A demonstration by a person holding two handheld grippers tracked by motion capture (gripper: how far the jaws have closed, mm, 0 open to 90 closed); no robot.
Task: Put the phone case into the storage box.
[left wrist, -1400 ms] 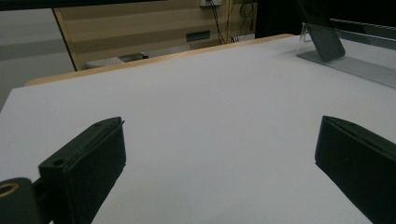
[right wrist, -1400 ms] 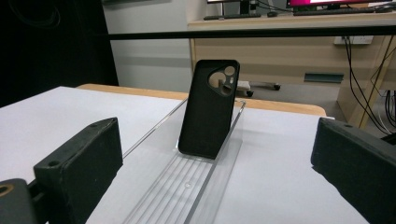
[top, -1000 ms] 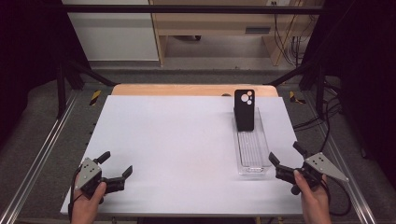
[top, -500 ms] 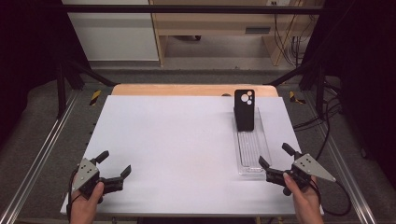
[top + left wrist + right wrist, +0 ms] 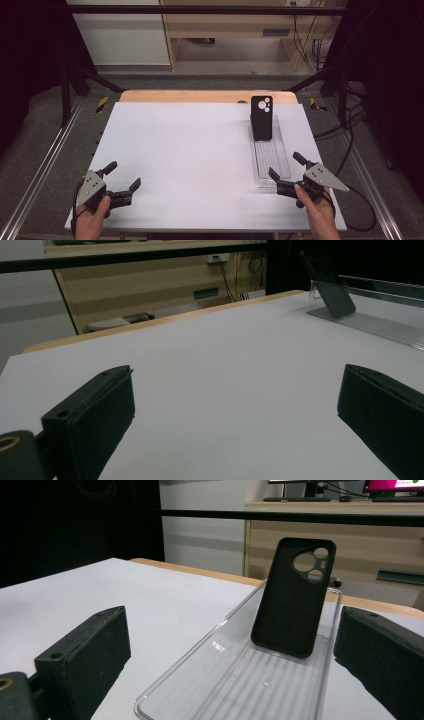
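A black phone case (image 5: 261, 117) (image 5: 293, 597) with round camera cut-outs stands upright at the far end of a clear ribbed plastic tray (image 5: 270, 159) (image 5: 240, 680) on the right side of the white table. My right gripper (image 5: 286, 166) is open at the tray's near end, its jaws either side of the tray with nothing between them. My left gripper (image 5: 123, 175) is open near the table's front left corner, over bare table. From the left gripper view the phone case (image 5: 327, 285) and tray (image 5: 380, 325) show far off at upper right.
The white table top (image 5: 190, 150) has a wooden strip along its far edge (image 5: 200, 96). Metal frame rails (image 5: 40, 175) run along both sides. Cables (image 5: 350, 130) hang off to the right. A wooden bench (image 5: 240, 30) stands beyond the table.
My right gripper has moved left and slightly forward, from beside the tray to its near end. The left gripper has stayed in place.
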